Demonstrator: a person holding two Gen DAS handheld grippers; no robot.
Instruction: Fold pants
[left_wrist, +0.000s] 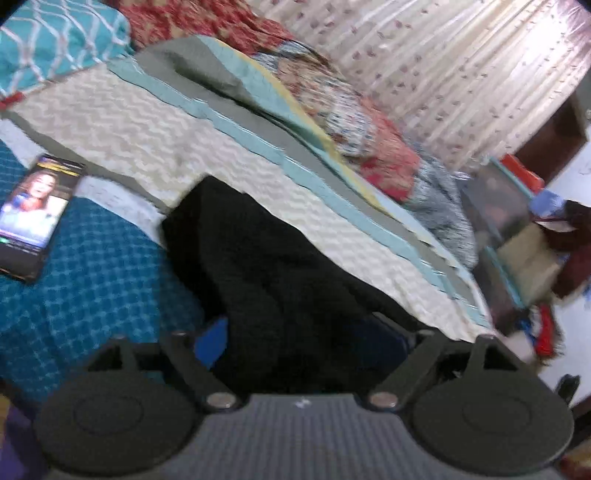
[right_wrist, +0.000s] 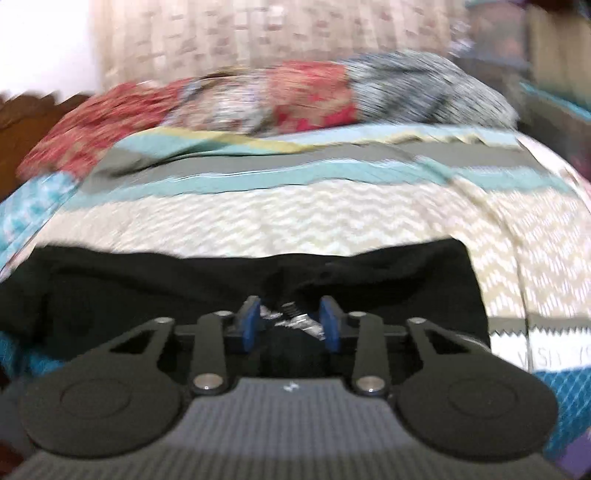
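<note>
Pants (right_wrist: 147, 291) lie on bed (right_wrist: 332, 218), left gripper (left_wrist: 306, 347) spread above.

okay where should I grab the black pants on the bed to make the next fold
Probably the far short edge of the black pants, where it ends on the zigzag bedspread. Come in low from the near side: the cloth lies flat, and that edge is a clear straight end. The left gripper stands open over the near part.

The right tongs (right_wrist: 291, 323) stand a little apart over the black pants (right_wrist: 147, 291), which lie across the bed (right_wrist: 295, 218) near its front edge.
</note>
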